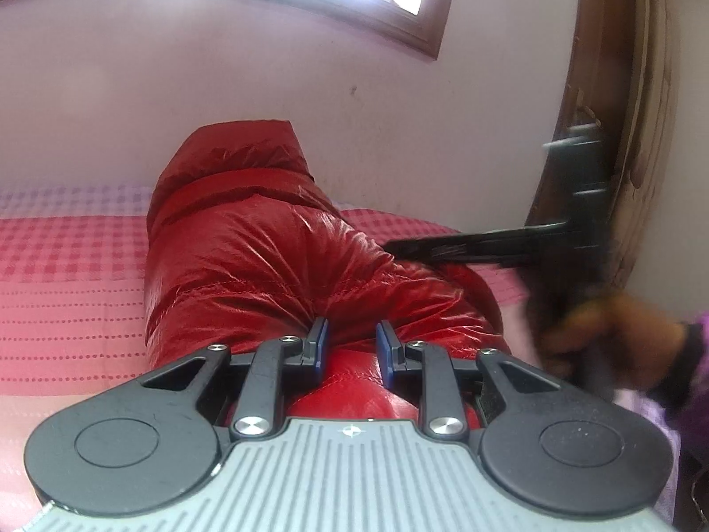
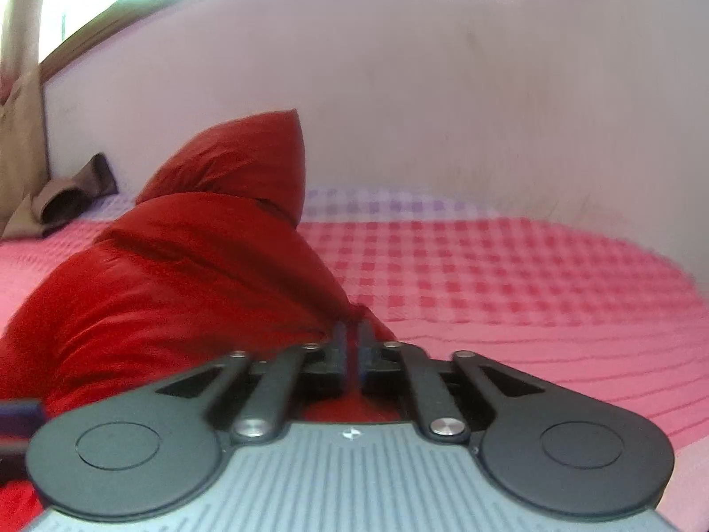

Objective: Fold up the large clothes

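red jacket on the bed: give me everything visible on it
The red jacket is a shiny, puffy quilted garment with stitched seams and a wrinkled shell. It lies bunched on the pink checked bedspread, one end standing up against the wall behind. The left gripper has a puff of fabric bulging between its fingers. The right gripper meets a pinched edge, with red showing in its narrow gap; whether its pads still press is unclear.
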Available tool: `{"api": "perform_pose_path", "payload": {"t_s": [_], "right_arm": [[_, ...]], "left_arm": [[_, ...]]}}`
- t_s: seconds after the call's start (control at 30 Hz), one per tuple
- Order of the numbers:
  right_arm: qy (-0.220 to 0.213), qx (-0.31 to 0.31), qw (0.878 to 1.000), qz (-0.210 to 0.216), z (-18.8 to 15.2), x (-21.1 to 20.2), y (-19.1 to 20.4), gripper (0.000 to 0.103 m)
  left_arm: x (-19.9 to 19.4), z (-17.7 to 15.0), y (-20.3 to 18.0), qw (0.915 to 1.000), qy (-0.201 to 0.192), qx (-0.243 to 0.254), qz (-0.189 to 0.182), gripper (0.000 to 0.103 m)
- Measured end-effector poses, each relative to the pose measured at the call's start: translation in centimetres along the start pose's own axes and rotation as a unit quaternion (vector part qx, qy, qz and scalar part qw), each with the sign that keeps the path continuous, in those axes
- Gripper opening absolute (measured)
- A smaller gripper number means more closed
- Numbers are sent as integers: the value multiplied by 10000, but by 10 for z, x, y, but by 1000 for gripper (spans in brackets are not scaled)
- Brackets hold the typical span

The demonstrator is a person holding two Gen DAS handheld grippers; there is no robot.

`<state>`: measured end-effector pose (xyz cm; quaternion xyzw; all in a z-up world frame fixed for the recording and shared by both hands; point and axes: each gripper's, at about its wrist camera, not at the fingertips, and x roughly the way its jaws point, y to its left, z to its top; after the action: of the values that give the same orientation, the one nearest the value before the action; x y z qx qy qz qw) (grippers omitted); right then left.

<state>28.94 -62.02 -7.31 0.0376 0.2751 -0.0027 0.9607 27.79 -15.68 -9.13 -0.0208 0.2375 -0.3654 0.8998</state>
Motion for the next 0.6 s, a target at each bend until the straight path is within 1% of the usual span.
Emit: {"api": "perform_pose_path", "payload": {"t_s": [0.03, 0.07, 0.13, 0.2, 0.27, 0.37, 0.4, 0.43, 0.5, 0.57, 0.6], "right_arm": [[-94, -41, 9999, 10, 1, -15, -2, 23], [-197, -19, 9998, 75, 0, -30, -4, 24], [-368, 17, 9991, 207, -6, -65, -6, 24], [-474, -43, 9984, 295, -18, -95, 0, 24], [-407, -185, 9982, 402, -37, -115, 12, 24], [-244, -731, 9964, 349, -74, -130, 40, 23], [-178, -872, 9957, 266, -83, -133, 46, 22], [-155, -955, 9953, 91, -94, -134, 51, 22], [-100, -794, 9968, -52, -105, -133, 46, 22], [23, -537, 9985, -92, -111, -127, 42, 22], [28, -558, 9983, -141, -114, -122, 43, 22]], "left_arm": [[0, 0, 0, 10000, -11, -6, 9, 28], [0, 0, -1, 10000, -18, -1, 21, 28], [0, 0, -1, 10000, -26, 4, 38, 28], [0, 0, -1, 10000, -40, -6, 40, 29], [-1, 0, -3, 10000, -49, 44, 69, 29], [-4, -2, -5, 9999, -57, 132, 92, 29], [-4, -2, -5, 9998, -54, 164, 89, 29], [-5, -2, -5, 9998, -55, 195, 86, 29], [-5, -2, -7, 9996, -66, 247, 94, 29], [-5, -3, -10, 9993, -83, 343, 115, 29], [-5, -4, -10, 9991, -92, 387, 120, 29]]}}
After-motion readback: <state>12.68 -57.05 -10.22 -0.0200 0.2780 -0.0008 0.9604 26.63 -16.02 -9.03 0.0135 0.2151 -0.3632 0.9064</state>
